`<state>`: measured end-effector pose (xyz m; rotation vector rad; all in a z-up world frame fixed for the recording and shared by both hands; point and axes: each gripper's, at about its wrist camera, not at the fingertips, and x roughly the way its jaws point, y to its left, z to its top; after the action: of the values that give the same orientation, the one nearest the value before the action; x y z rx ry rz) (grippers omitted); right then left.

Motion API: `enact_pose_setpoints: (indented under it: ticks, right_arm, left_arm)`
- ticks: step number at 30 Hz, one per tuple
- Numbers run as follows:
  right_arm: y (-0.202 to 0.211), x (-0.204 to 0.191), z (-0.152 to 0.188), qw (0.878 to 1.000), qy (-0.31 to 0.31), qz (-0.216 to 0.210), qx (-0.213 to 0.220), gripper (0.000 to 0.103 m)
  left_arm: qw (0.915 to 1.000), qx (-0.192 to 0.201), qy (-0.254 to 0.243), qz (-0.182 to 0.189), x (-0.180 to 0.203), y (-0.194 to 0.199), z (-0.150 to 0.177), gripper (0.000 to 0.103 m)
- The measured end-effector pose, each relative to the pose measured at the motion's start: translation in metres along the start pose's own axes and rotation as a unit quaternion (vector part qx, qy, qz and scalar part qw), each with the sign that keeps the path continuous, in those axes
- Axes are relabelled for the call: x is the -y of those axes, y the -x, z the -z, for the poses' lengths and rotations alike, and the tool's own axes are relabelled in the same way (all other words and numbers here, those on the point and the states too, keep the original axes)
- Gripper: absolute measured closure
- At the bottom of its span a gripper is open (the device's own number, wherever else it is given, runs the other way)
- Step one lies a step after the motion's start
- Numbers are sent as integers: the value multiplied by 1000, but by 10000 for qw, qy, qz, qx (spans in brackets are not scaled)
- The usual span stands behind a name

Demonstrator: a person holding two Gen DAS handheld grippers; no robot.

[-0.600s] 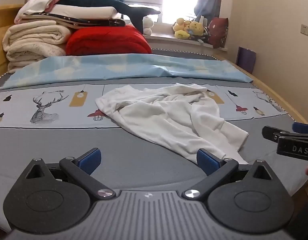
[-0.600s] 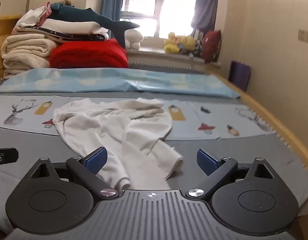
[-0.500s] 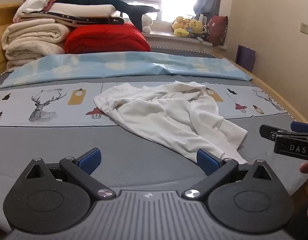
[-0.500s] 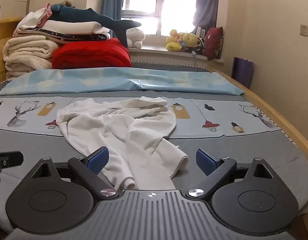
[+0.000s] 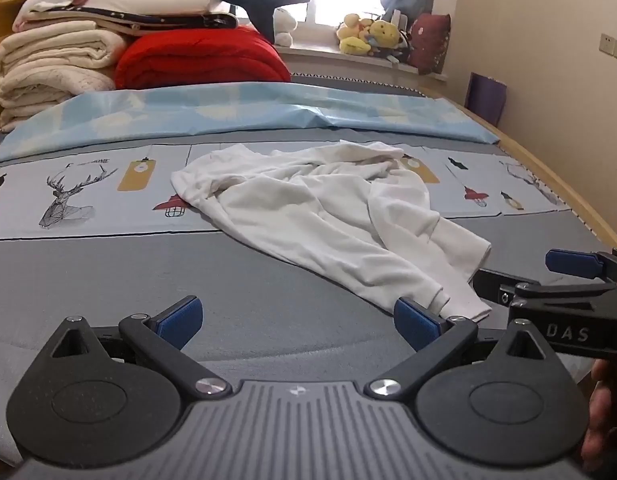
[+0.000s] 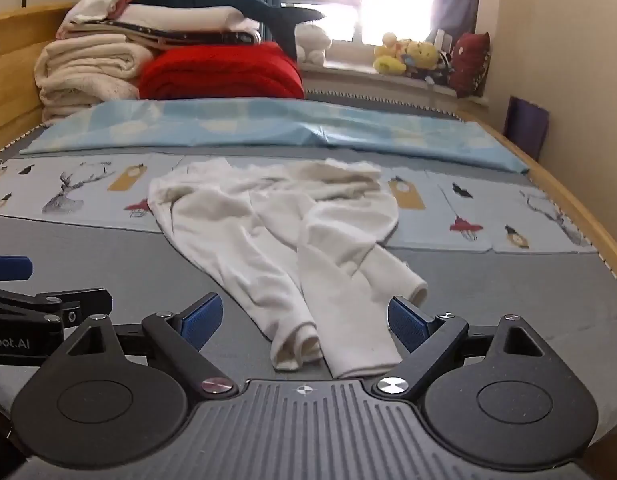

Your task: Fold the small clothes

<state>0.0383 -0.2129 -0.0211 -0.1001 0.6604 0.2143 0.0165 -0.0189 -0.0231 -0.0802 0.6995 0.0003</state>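
A crumpled white garment (image 5: 320, 216) lies on the grey bed cover, its leg cuffs pointing toward me; it also shows in the right wrist view (image 6: 284, 240). My left gripper (image 5: 298, 320) is open and empty, low over the bed, with the garment's near cuff just beyond its right pad. My right gripper (image 6: 304, 320) is open and empty, with the two cuff ends lying between its pads. The right gripper shows from the side at the right edge of the left wrist view (image 5: 564, 280). The left gripper shows at the left edge of the right wrist view (image 6: 32, 300).
A light blue sheet (image 5: 244, 116) crosses the bed behind the garment. Folded white blankets (image 5: 52, 68), a red quilt (image 5: 200, 60) and a plush shark are stacked at the far left. Stuffed toys (image 5: 372, 36) sit on the window sill. The wooden bed rail (image 6: 576, 208) runs along the right.
Both grippers have moved forward and lower toward the garment's near cuffs. The right gripper has shifted left so the cuffs now lie between its pads. The garment has not moved.
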Motion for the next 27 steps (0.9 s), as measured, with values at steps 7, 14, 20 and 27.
enact_pose_setpoints:
  ticks: [7,14,20,27]
  right_arm:
    - [-6,-3,1,9999,52,-30,-139,13]
    - [-6,-4,-2,9998,103,23,-144,13]
    - [-7,-4,-1,9998,104,20,-147,13]
    - [-7,-4,-1,9998,102,29,-155,13]
  left_arm:
    - [10000,22,19,-11,1,-5,-1,1]
    - [10000,-18,71,11,0,-7,-2,1]
    - [10000,-9,56,4,1,-7,-2,1]
    - [10000,-9,51,4,0,-7,-2,1]
